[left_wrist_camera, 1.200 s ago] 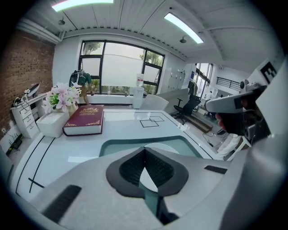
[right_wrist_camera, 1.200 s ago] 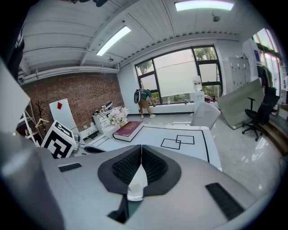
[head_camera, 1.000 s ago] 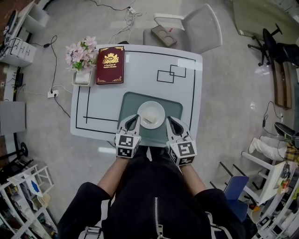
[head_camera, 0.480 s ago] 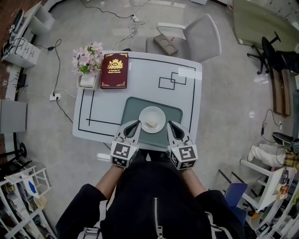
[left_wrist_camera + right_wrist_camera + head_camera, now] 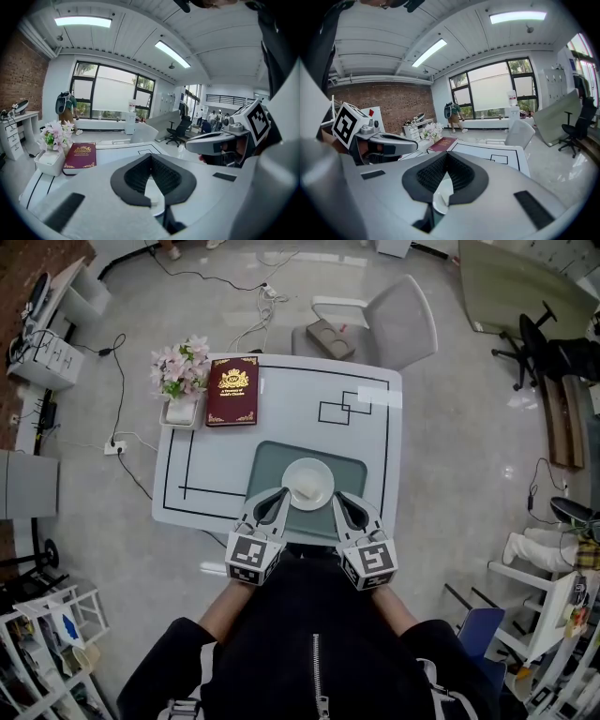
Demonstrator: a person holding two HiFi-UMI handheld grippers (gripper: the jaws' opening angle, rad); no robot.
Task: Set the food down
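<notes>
White counter (image 5: 281,418) with black line markings, seen from above. Far-left corner: pink flowers (image 5: 178,365) in a white pot, and just beside them a dark red book (image 5: 232,390) lying flat, gold print on the cover.

Left gripper (image 5: 280,495) at the counter's near edge, over the grey-green mat (image 5: 353,461). Fingers pressed together at the tips – pads bowed apart behind them. In the left gripper view the plate's rim shows through that gap, lying lower than the fingers. Tips sit at the plate's left rim; cannot tell whether they touch it.

White plate (image 5: 318,469) rests flat on the mat, near the middle, between the two grippers. The food (image 5: 304,492) is a pale piece lying on the plate, toward its near side.

Right gripper (image 5: 337,501) mirrors the left: tips closed on each other at the plate's right rim, white rim visible through the gap behind the tips in the right gripper view.

Grey chair (image 5: 398,320) stands at the counter's far-right side.
</notes>
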